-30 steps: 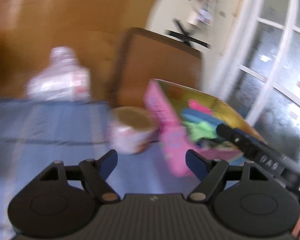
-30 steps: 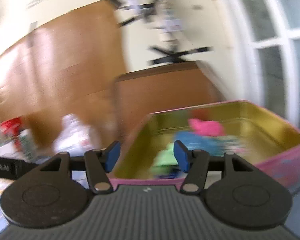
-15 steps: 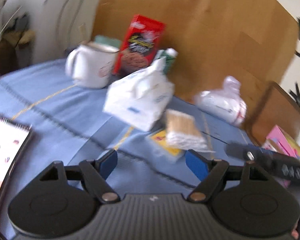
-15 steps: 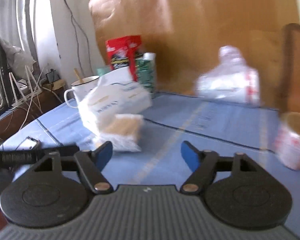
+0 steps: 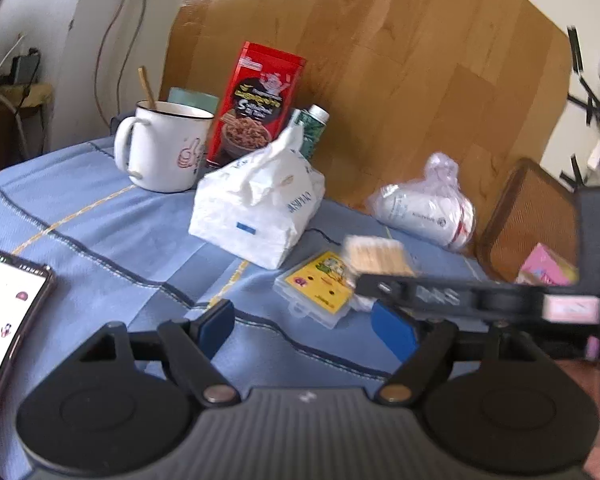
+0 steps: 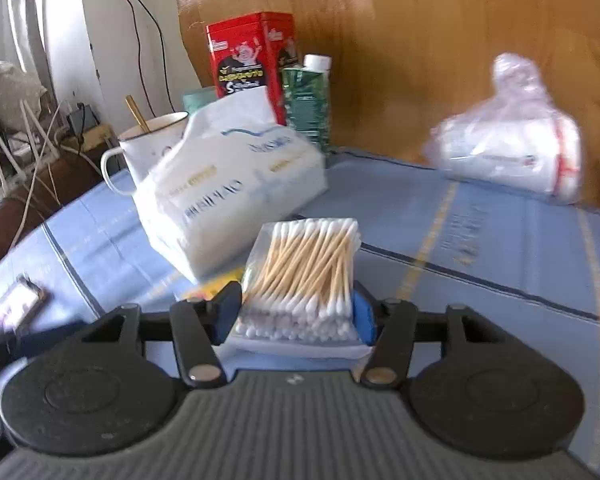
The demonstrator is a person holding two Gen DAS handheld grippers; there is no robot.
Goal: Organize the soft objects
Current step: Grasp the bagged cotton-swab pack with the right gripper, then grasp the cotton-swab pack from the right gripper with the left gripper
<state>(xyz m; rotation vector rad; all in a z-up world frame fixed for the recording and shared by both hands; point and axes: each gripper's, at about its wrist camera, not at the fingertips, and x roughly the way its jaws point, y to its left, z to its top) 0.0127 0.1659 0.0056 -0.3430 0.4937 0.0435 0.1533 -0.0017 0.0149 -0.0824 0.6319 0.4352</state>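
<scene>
A clear pack of cotton swabs lies on the blue tablecloth, between the pads of my right gripper. Its jaws are closing and both pads touch the pack's sides. In the left wrist view the same pack shows behind the right gripper's black finger. My left gripper hovers open over the cloth with nothing between its pads. A white soft tissue pack sits just beyond the swabs. A plastic bag of white rolls lies further right.
A white mug, a red tin and a green carton stand at the back. A yellow card case lies under the swabs' edge. A phone lies at the left, a pink box and a chair at the right.
Both views have swung left from the pink box to the tissue pack's side of the table. The right gripper moved onto the swab pack, opened wider, then closed its jaws around it.
</scene>
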